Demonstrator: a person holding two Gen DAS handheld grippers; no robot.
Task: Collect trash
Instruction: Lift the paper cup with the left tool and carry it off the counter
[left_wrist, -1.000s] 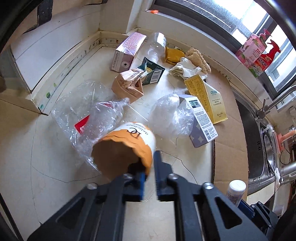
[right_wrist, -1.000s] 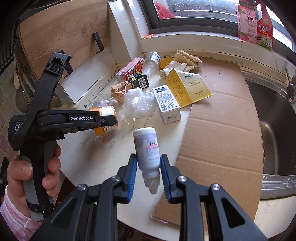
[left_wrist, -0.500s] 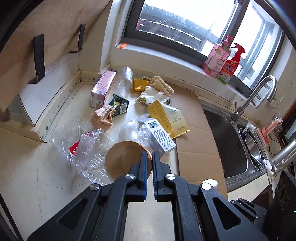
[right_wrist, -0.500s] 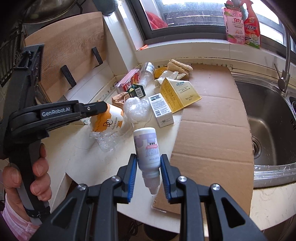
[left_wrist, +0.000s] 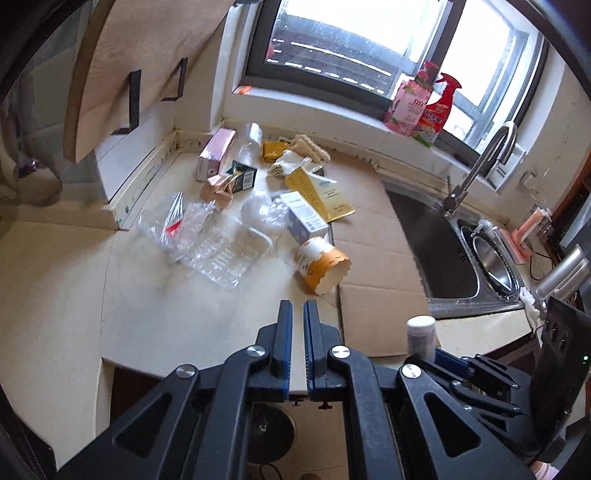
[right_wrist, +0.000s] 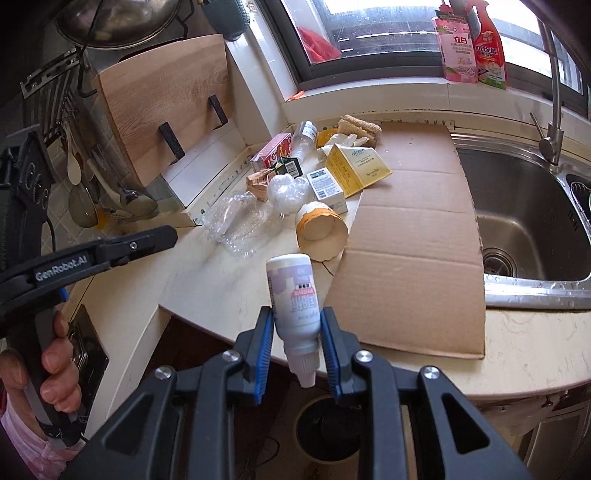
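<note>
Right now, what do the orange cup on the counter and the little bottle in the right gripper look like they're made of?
Orange cup: likely paper, matte, with a scalloped printed sleeve and a dull tan inside. Little bottle: probably plastic, smooth and slightly glossy, with a printed label, clamped in the right gripper.

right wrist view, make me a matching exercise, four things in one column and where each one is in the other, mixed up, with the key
Things:
1. small white plastic bottle with purple label
2. orange and white paper cup
3. pink refill pouch
4. flat brown cardboard sheet

Places:
A. on the window sill
B. spread on the counter beside the sink
C. between the right gripper's pads
D. lying on its side on the counter

Pairs: 1-C, 2-D, 3-A, 4-B
</note>
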